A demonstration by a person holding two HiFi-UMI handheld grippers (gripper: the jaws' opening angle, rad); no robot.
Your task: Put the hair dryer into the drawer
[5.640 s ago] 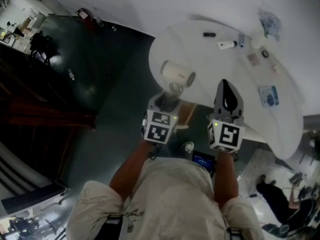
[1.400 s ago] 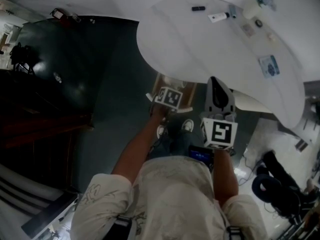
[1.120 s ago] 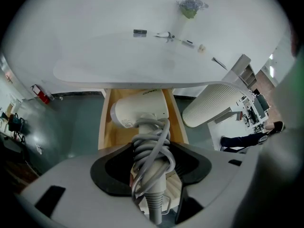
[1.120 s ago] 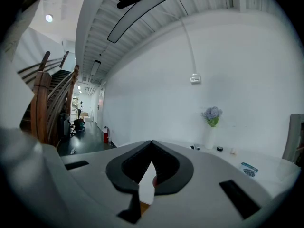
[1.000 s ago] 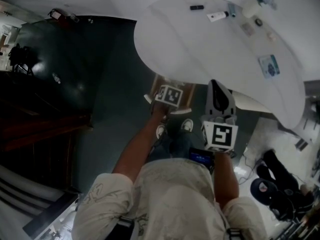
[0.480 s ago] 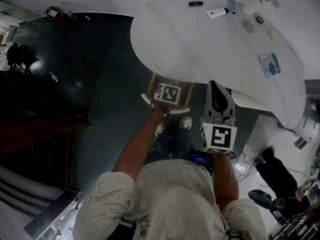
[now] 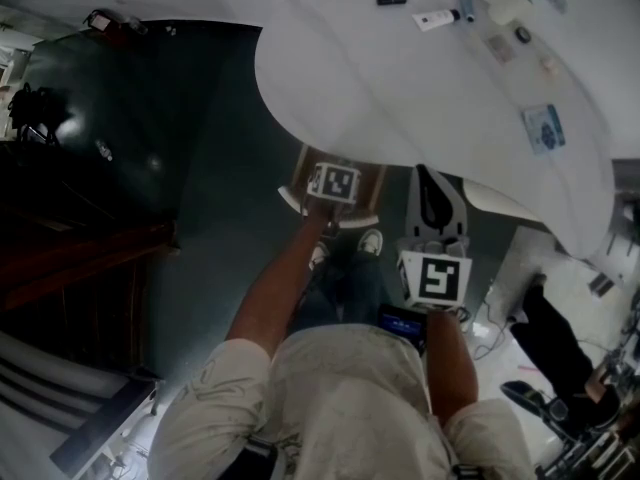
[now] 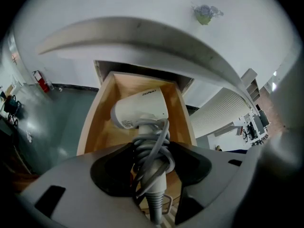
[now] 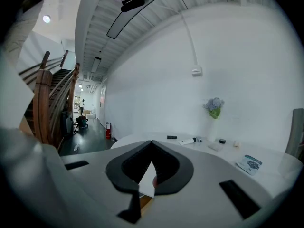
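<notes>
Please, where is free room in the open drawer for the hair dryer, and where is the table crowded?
The drawer shows bare wood between its left wall and the hair dryer, and along its back wall. The table is bare at its near left; small things gather at its far right, around the tube.

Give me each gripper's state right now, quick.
Left gripper: shut on the hair dryer, by its cord-wrapped handle, over the open drawer.
Right gripper: shut, nothing between its jaws.
</notes>
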